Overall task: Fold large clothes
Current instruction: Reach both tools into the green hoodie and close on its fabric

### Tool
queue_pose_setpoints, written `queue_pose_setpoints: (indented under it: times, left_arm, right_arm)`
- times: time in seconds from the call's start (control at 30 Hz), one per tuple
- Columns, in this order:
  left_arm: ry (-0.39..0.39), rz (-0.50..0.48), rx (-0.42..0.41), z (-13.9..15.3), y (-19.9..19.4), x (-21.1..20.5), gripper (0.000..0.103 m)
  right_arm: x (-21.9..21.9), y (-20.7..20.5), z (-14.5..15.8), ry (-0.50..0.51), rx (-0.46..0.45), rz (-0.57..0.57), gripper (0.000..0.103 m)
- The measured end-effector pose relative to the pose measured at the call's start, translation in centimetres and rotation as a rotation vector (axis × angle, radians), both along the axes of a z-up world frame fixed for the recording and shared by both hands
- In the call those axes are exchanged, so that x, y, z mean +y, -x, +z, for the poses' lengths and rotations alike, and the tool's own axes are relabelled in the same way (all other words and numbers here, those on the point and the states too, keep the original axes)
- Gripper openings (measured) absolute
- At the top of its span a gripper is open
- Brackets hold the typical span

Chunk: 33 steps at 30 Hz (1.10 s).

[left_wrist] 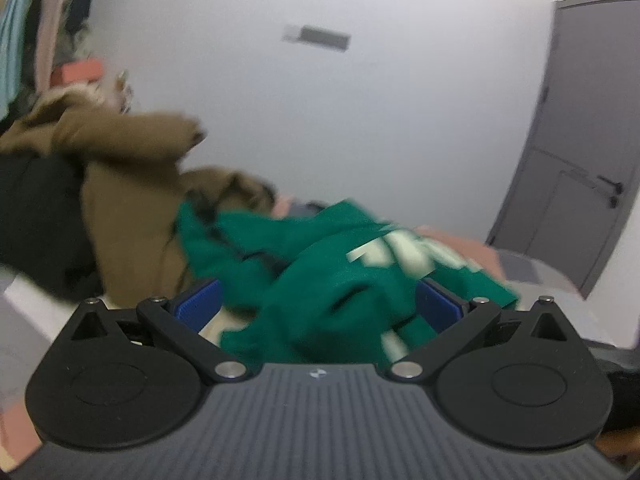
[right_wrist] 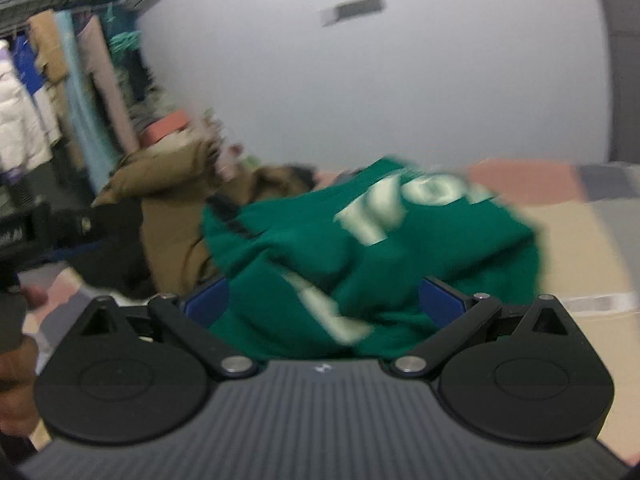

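A green sweatshirt (left_wrist: 320, 280) with white lettering lies bunched in front of both grippers; it also shows in the right wrist view (right_wrist: 360, 256). My left gripper (left_wrist: 320, 304) stands wide open, its blue pads (left_wrist: 200, 304) on either side of the green cloth. My right gripper (right_wrist: 324, 300) is also wide open, blue pads (right_wrist: 440, 300) flanking the same cloth. The cloth fills the gap between the jaws in both views. Both frames are blurred by motion.
A brown coat (left_wrist: 120, 184) and a dark garment (left_wrist: 36, 216) are piled at the left. Hanging clothes (right_wrist: 48, 92) line the far left. A white wall is behind, with a grey door (left_wrist: 580, 140) at the right. A patchwork surface (right_wrist: 560, 216) lies beneath.
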<state>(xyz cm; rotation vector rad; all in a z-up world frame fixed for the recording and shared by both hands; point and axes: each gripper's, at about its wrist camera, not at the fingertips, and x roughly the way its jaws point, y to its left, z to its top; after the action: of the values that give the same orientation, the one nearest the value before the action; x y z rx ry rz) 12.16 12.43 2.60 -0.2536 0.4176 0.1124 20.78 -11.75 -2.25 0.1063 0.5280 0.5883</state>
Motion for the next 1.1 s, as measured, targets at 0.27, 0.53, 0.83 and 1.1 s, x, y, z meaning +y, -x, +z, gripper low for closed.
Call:
queue_pose_setpoints:
  times: [0.27, 0.53, 0.83, 1.1]
  left_arm:
    - [0.17, 0.069, 0.046, -6.6, -0.3, 7.3, 0.103]
    - [0.297, 0.067, 0.031, -8.8, 0.3, 9.7, 0.103]
    - [0.362, 0.049, -0.027, -7.9, 1.1, 9.1, 0.103]
    - [0.376, -0.035, -0.07, -6.1, 2.8, 7.1, 0.103]
  right_arm:
    - [10.5, -5.4, -6.6, 0.121, -0.009, 0.022, 0.091]
    - [9.4, -8.3, -4.9, 0.097, 0.026, -0.039, 0.026]
    - [2.1, -3.4, 6.3, 0.016, -0.139, -0.034, 0.016]
    - [-4.0, 4.6, 11.1, -0.064, -0.188, 0.043, 0.015]
